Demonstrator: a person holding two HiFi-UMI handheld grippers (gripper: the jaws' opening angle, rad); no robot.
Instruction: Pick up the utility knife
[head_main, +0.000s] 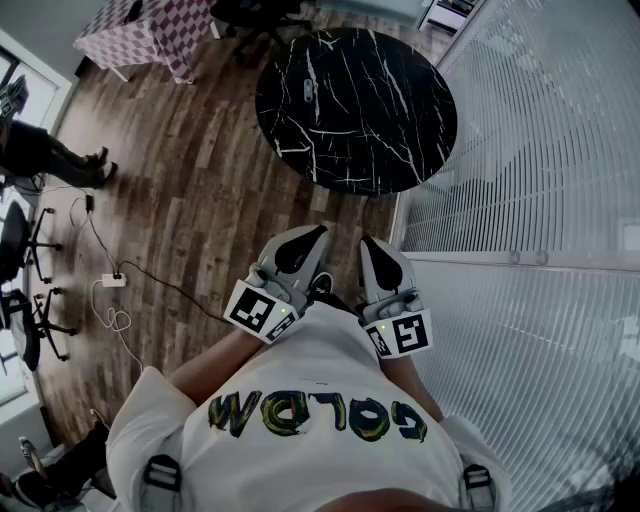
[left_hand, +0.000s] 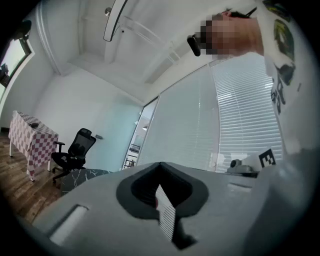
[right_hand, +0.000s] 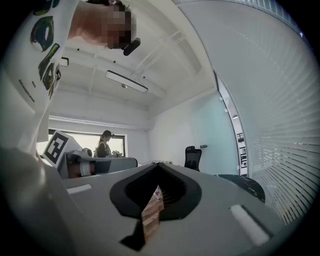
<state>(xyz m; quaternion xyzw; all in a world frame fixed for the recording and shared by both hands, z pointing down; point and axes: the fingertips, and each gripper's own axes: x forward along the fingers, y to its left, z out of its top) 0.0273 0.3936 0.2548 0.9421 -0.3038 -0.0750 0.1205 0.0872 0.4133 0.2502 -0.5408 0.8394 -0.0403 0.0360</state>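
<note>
The left gripper (head_main: 308, 238) and right gripper (head_main: 376, 246) are held closed and empty. A small grey thing, likely the utility knife (head_main: 310, 90), is seen on the black table (head_main: 400, 150), well apart. It is judged light and rigid, best gripped across the handle, clear of the blade.

Looks like an office: wheeled desk chair (left_hand: 75, 150) beside a checkered-cloth table (left_hand: 32, 137), glass partition walls (head_main: 530, 150) with slatted blinds, round black marble meeting table (head_main: 355, 105) on wood-plank floor (head_main: 190, 190), power strip (head_main: 113, 281) trailing cables.
</note>
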